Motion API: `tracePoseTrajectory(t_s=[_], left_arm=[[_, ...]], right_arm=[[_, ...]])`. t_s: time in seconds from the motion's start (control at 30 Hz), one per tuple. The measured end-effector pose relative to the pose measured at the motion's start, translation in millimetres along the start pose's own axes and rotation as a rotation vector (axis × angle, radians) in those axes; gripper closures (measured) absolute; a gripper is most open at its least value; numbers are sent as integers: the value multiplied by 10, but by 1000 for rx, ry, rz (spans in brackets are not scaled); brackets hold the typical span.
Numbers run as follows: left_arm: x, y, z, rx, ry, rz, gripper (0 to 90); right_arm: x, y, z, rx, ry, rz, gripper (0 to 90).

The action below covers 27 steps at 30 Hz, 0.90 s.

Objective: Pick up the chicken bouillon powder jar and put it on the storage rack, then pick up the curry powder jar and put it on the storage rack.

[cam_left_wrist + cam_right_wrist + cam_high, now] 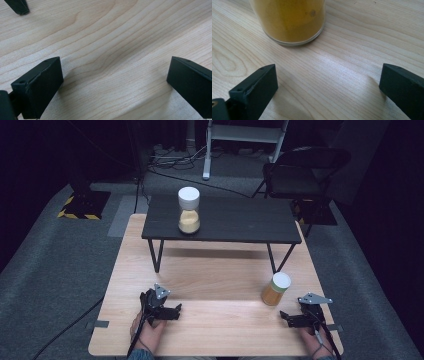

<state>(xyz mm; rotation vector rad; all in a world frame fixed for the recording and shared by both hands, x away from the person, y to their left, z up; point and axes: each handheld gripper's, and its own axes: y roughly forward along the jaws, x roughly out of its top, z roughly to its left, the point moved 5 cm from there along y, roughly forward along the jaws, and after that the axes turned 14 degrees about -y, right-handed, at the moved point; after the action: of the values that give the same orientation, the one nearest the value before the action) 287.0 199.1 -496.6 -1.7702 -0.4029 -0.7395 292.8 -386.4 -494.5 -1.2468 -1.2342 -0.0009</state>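
A jar of yellow powder with a white lid (276, 289) stands on the wooden table (215, 280) at the right. My right gripper (285, 316) lies just below it near the front edge. In the right gripper view that gripper (327, 72) is open and the jar (289, 20) stands a little beyond its jaws, untouched. A second, taller white-lidded jar (189, 210) stands on the left part of a low black table (240, 220). My left gripper (175, 310) rests at the front left. It (113, 67) is open, with bare wood between its jaws.
The low black table stands on thin black legs (156, 255) across the far half of the wooden table; one foot (18, 6) is in the left gripper view. A black chair (300, 175) and floor cables (175, 160) lie behind.
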Motion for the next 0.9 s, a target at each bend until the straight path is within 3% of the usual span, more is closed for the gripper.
tracePoseTrajectory(t_s=[0.4,0.57,0.6,0.9], left_arm=[[1,1,-3,2,0,0,3],[1,1,-3,2,0,0,3],[1,1,-3,2,0,0,3],[0,1,-3,2,0,0,3]], right_arm=[[-19,-11,-17,6,4,-15,41],[-96,-65,10,-12,7,-93,41],[-116,-112,38,-27,-6,-127,39],[-140,-270,146,-78,-41,-245,36]])
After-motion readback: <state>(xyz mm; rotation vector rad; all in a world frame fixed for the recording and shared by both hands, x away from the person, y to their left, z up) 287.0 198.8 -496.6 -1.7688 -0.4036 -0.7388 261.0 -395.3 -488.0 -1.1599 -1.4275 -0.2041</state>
